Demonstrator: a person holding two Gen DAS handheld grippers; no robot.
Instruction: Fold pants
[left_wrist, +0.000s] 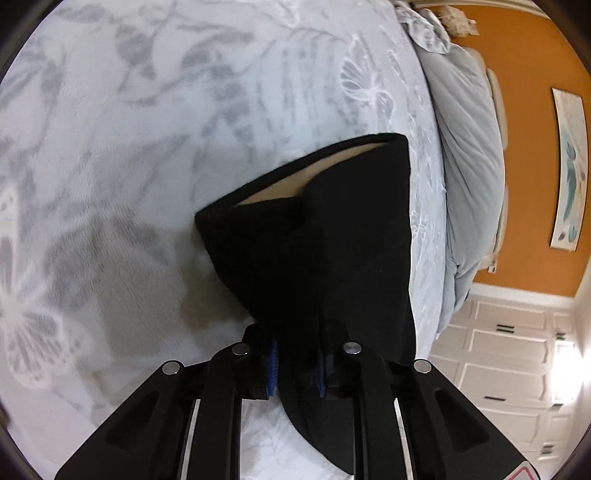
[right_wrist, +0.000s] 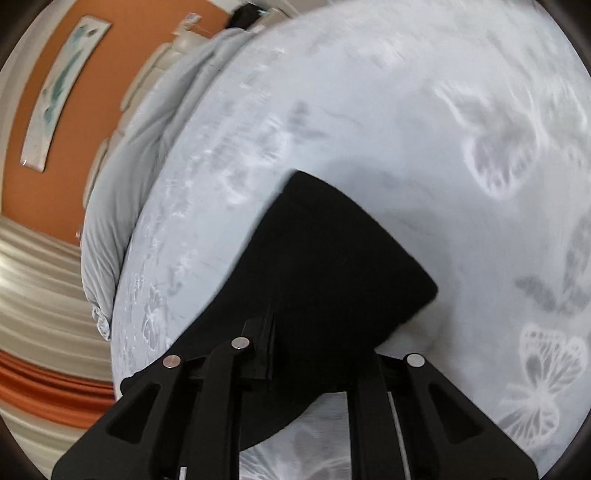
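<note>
Your left claw (left_wrist: 297, 363) was clamped on the pants (left_wrist: 317, 236): in the left wrist view the blue pads (left_wrist: 273, 369) stood narrow, with black cloth pinched between them and more of it running back under the fingers toward the camera. From the grip the pants rose away from you as a broad black flap over the bed (left_wrist: 147, 129), ending in an open hem where a pale tan lining (left_wrist: 280, 184) showed inside. The flap's right edge ran straight down near the bed's side. The bed wore a pale blue cover printed with grey leaves and white butterflies. Past its right side you had a rumpled grey duvet (left_wrist: 469, 147), an orange wall (left_wrist: 532, 92) with a long framed picture (left_wrist: 569, 170), and white panelled doors (left_wrist: 509, 369) below.

In the right wrist view your right claw (right_wrist: 314, 354) was also drawn narrow on the pants (right_wrist: 332, 266). Black cloth covered the gap and hid the right finger's tip, so you saw only the left finger (right_wrist: 258, 347) pressed into the fabric. The pants spread forward from the grip as a dark wedge lying on the bed (right_wrist: 406, 110), its far corner pointing up and left, and its right corner lifted a little off the cover. This view was blurred. The duvet (right_wrist: 140, 166) lay along the bed's left side, with the orange wall (right_wrist: 55, 166) and the picture (right_wrist: 62, 88) behind it, and pale curtains (right_wrist: 37, 277) at lower left.
</note>
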